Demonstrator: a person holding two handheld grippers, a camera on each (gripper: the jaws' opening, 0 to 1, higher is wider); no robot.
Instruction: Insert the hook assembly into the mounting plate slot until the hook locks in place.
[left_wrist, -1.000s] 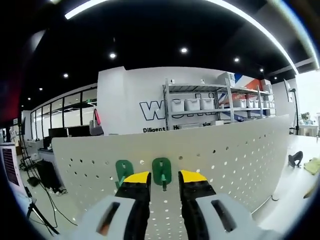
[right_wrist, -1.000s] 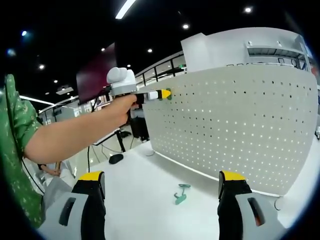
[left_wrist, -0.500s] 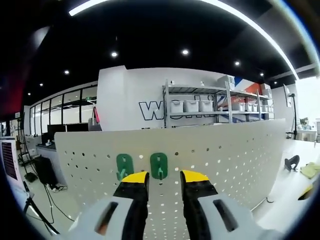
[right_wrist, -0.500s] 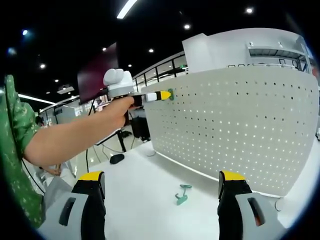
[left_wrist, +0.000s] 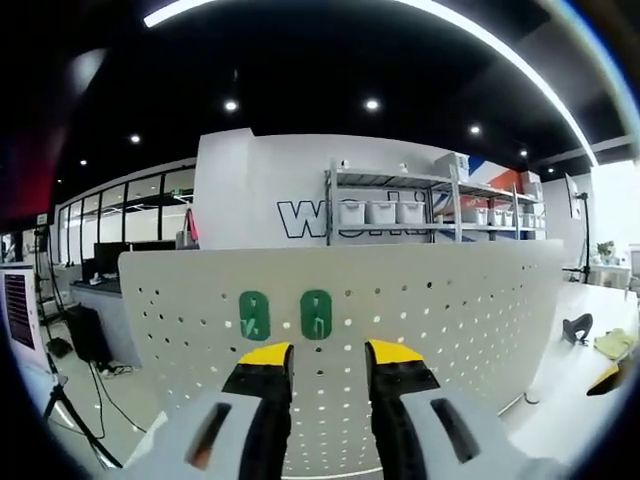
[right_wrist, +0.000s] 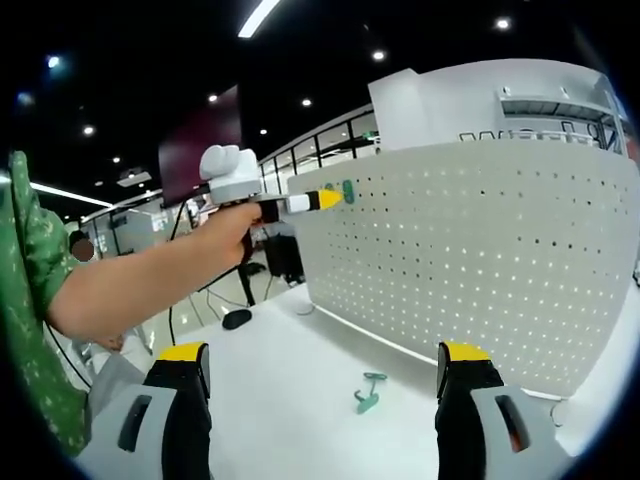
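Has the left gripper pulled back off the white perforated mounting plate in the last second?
Yes. The left gripper has backed away from the white perforated mounting plate, leaving both green hooks mounted.

A metal shelving rack (left_wrist: 430, 205) with white bins (left_wrist: 384, 211) is seen at the far wall, below ceiling light strips (left_wrist: 500, 45).

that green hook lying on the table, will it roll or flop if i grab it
The green hook on the white table looks like one small moulded plastic piece, so probably stiff and light. Its flat, angular shape makes rolling unlikely. On that smooth tabletop it may skid if nudged before the jaws close.
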